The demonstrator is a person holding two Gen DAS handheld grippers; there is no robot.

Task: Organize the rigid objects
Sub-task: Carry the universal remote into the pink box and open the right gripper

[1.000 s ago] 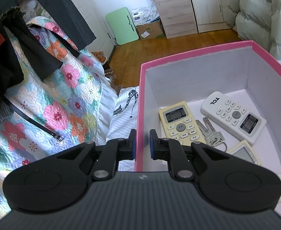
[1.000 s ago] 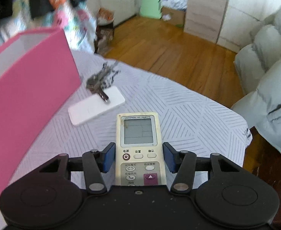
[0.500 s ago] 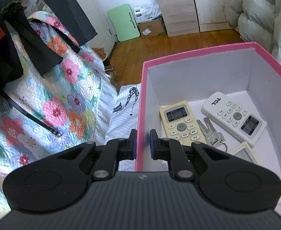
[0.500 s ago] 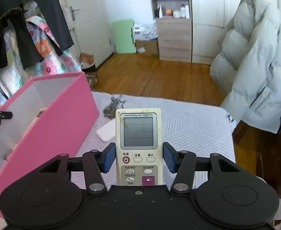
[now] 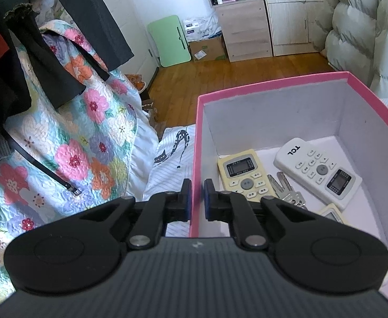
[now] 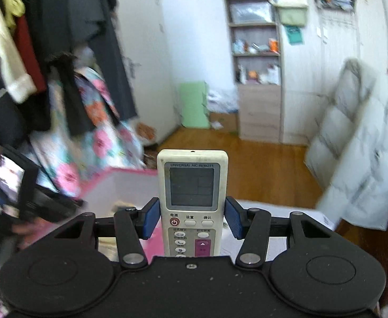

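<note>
Left gripper [image 5: 197, 198] was clamped on the pink box [image 5: 273, 83] wall. Right gripper [image 6: 191, 218] held the universal A/C remote [image 6: 192, 185] upright above the box, fingers against its sides.

Matt pink box [image 5: 278, 83] (paper-like), metal keys [image 5: 290, 194]

blurred pink box [image 6: 119, 182], third remote [image 5: 331, 213] half hidden

box wall [image 5: 195, 159] pinched between left gripper [image 5: 195, 198] fingers, two remotes [image 5: 244, 175] and keys [image 5: 286, 188] inside box, another remote [image 6: 192, 198] in right gripper [image 6: 192, 217], above box
</note>
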